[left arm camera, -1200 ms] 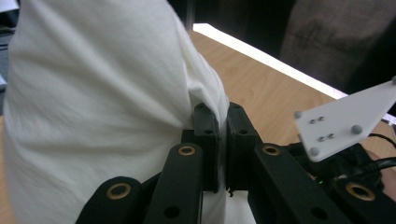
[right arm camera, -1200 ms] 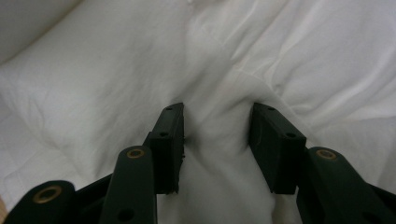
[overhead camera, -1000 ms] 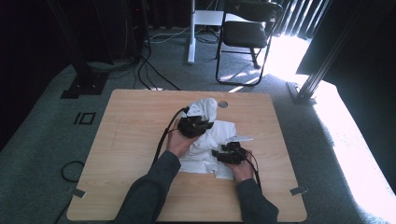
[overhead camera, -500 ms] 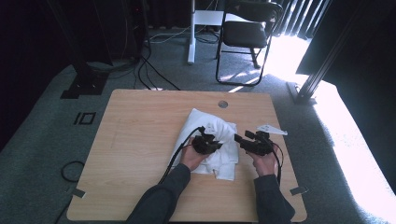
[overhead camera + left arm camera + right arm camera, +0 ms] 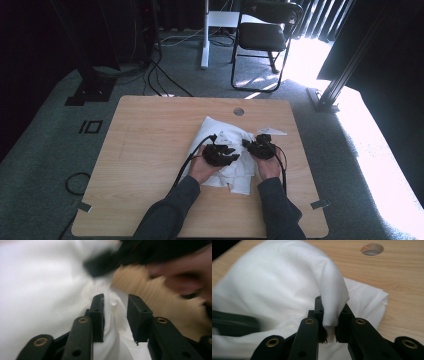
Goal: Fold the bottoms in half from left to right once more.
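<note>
A crumpled white cloth [image 5: 220, 132] lies on the wooden table [image 5: 150, 150], right of its middle. My left gripper [image 5: 234, 150] rests on the cloth's near part. Its jaws have just been opening. In the left gripper view a fold of cloth [image 5: 45, 290] stands between the parted jaws of that gripper [image 5: 115, 302], against one pad and clear of the other. My right gripper [image 5: 249, 144] sits at the cloth's right edge. Its jaws have just been closing. In the right gripper view that gripper [image 5: 332, 307] is shut on a raised fold of cloth [image 5: 282, 277].
A round cable hole [image 5: 239, 111] sits near the table's far edge, also seen as a hole [image 5: 372, 249] beyond the cloth. Bare wood [image 5: 402, 277] lies right of the cloth. A black chair [image 5: 267, 35] and floor cables [image 5: 165, 82] are beyond the table.
The left hand came toward the near edge and its jaws parted. The right hand swung out right with a corner, then back in to the cloth. The cloth lies flatter.
</note>
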The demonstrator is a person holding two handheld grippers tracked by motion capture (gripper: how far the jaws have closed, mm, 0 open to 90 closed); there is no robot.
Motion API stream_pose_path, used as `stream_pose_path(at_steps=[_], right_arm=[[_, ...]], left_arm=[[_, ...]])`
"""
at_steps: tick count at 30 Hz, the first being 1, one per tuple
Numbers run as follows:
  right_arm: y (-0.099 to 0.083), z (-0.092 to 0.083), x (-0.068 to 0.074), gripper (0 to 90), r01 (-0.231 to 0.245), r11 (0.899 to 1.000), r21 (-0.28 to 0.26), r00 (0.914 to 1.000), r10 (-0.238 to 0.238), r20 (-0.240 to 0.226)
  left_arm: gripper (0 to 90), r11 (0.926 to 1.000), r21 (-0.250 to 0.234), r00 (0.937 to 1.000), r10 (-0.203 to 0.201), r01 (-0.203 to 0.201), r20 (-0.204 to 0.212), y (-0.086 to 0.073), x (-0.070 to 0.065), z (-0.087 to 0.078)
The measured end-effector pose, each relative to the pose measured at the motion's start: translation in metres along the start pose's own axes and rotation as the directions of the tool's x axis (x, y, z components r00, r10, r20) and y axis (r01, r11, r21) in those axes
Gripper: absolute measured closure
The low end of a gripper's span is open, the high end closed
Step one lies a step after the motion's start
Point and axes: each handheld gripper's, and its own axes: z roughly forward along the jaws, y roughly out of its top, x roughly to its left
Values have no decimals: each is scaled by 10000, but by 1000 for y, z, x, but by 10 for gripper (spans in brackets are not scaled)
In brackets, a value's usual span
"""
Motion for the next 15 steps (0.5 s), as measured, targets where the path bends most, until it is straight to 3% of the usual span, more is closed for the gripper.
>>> stream_pose_path(at_steps=[1,3,4,6,8,9,11,15], right_arm=[[0,0,0,828,0,10000,0,10000,0,0],[1,5,-4,816,-13,9999,147,9998,11,177],[2,7,-7,811,-51,9998,175,9998,48,181],[2,9,-11,802,-181,9996,225,9997,177,173],[2,9,-12,800,-184,9995,237,9997,180,180],[4,10,-15,796,-179,9995,265,9996,173,238],[7,13,-17,796,-136,9996,262,9995,128,304],[14,16,-20,796,-127,9996,251,9988,114,479]], left_arm=[[656,10000,0,10000,0,0,0,0,0,0],[634,9932,-1158,10000,78,-80,-18,12,1,-32],[624,9903,-1385,9998,103,-127,-181,15,5,-42],[623,9885,-1513,9963,-41,-89,-854,19,15,-56],[624,9885,-1513,9963,-41,-89,-854,19,15,-56],[627,9924,-1178,9810,-584,368,-1848,16,39,-63],[629,9938,-819,9723,-908,747,-2155,10,53,-58],[629,9934,14,9686,-1111,1143,-2224,-4,64,-38]])
